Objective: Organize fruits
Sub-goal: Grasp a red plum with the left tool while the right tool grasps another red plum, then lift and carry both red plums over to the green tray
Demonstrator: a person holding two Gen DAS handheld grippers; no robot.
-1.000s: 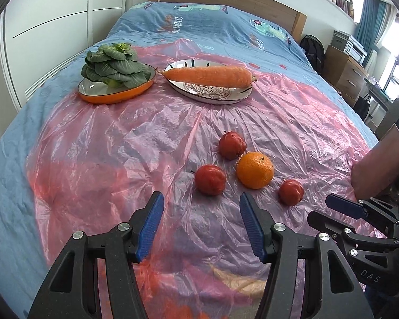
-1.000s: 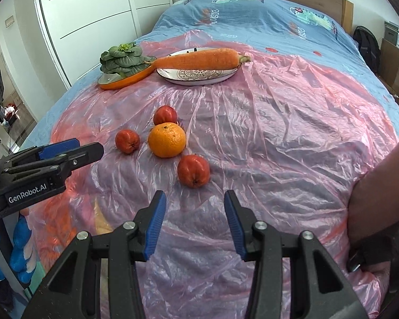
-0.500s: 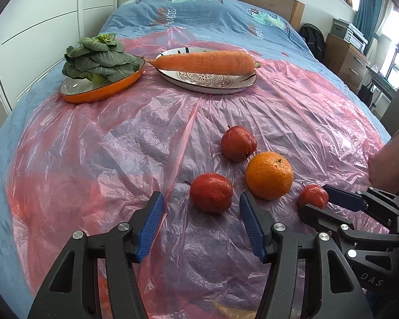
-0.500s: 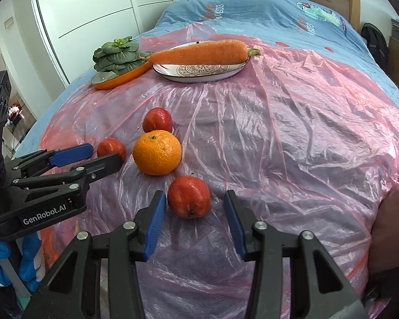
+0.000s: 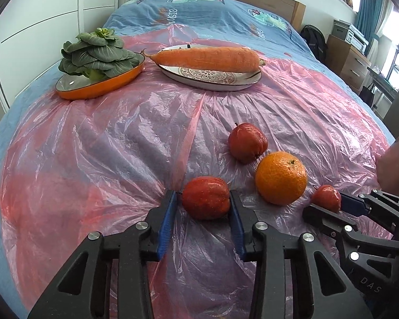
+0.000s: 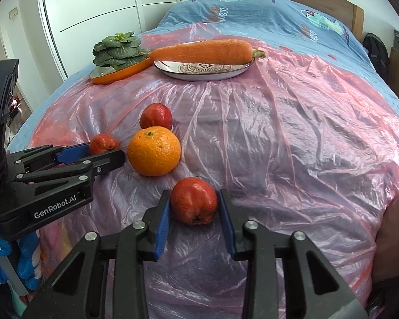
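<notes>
Both pairs of jaws have just been closing, each around a red fruit. The left gripper [image 5: 203,207] has its blue pads at the sides of one red apple [image 5: 206,197]; the right pad touches, the left stands a sliver off, so whether it clenches I cannot tell. The right gripper [image 6: 194,208] brackets a second red apple [image 6: 194,200] the same way, its grip equally unclear. Both apples lie on crinkled pink plastic sheet [image 5: 119,146] over the bed. An orange [image 5: 281,178] sits between them, with a third apple [image 5: 247,142] just behind it. Farther back, a carrot [image 5: 207,59] lies across a patterned plate [image 5: 212,82] beside greens [image 5: 98,53] in an orange dish [image 5: 93,90]. The sheet's wrinkles blur the pad contact.
</notes>
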